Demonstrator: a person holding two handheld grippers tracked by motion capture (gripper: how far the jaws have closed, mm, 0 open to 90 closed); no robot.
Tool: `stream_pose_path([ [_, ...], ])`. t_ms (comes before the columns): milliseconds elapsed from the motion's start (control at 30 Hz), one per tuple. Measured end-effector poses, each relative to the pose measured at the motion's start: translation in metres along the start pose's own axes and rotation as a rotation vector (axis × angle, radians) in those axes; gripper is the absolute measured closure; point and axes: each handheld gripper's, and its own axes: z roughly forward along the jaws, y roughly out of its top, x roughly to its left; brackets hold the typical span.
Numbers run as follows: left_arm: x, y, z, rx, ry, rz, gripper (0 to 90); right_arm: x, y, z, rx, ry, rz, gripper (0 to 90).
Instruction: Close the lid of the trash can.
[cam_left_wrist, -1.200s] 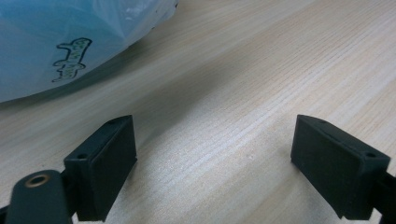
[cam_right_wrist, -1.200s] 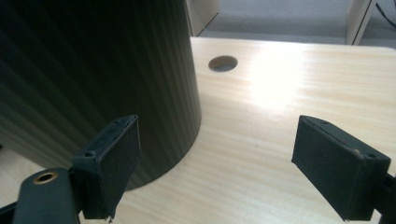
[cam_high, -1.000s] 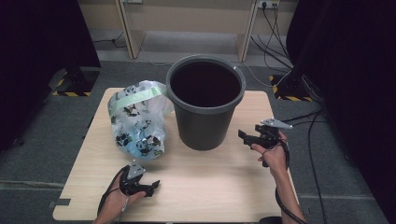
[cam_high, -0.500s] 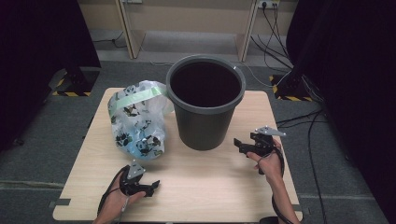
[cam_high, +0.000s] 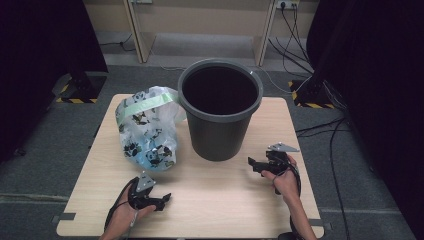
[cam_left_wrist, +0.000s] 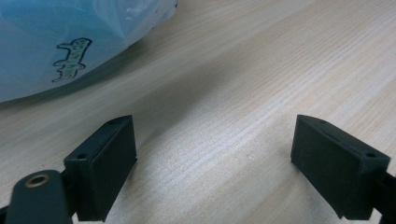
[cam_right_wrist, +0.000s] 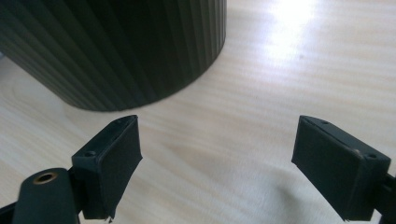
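Grey carpet and dark curtains surround a pale wooden table (cam_high: 210, 205), on which everything is laid out within easy reach. Both pairs of jaws are spread wide and nothing is gripped or touched. The left gripper (cam_high: 162, 199) is held low over bare wood near the front edge, just short of a knotted printed plastic bag (cam_high: 145, 132), apparently ready to be picked up. The right gripper (cam_high: 254, 163) is pointed toward the base of a dark grey ribbed bin (cam_high: 220, 130), which is set upright mid-table, beside the bag, presumably to receive it.
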Motion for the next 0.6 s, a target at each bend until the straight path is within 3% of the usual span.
stream_pose_path([
  [300,0.000,0.000,0.000,0.000,0.000,0.000,13.3,0.005,-0.013,0.000,0.060,-0.026,-0.034,15.9],
  [533,0.000,0.000,0.000,0.000,0.000,0.000,13.3,0.012,-0.024,-0.002,0.111,-0.044,-0.086,15.9],
  [600,0.000,0.000,0.000,0.000,0.001,0.002,13.3,0.014,-0.027,-0.003,0.122,-0.064,-0.120,15.8],
])
